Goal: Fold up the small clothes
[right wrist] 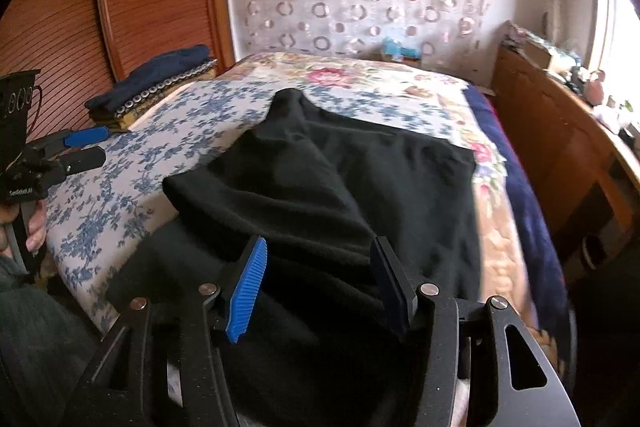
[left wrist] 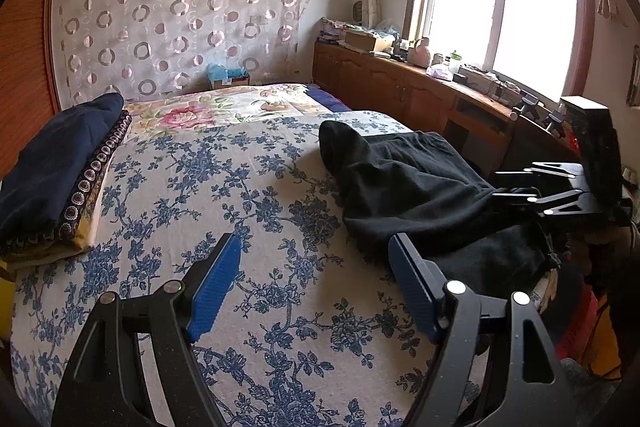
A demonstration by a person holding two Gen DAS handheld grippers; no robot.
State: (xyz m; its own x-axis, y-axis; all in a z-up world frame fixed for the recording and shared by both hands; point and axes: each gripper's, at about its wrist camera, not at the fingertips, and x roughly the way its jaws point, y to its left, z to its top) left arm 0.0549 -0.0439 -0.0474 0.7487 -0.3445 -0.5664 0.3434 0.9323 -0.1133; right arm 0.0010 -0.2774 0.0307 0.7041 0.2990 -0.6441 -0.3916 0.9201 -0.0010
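Note:
A black garment (right wrist: 320,187) lies rumpled on the bed's blue-flowered cover (left wrist: 240,187), partly hanging over the near edge. It also shows in the left wrist view (left wrist: 408,187) at the right. My right gripper (right wrist: 318,275) is open just above the garment's near part, its blue pads (right wrist: 248,291) apart with cloth between and beneath them. My left gripper (left wrist: 316,283) is open and empty over bare cover, left of the garment. The right gripper also shows in the left wrist view (left wrist: 532,195), at the garment's right edge.
A folded stack of dark blue clothes (left wrist: 56,171) lies at the bed's left side. A wooden cabinet (left wrist: 400,87) with clutter runs along the right wall under the window. A wooden wardrobe (right wrist: 120,7) stands on the left.

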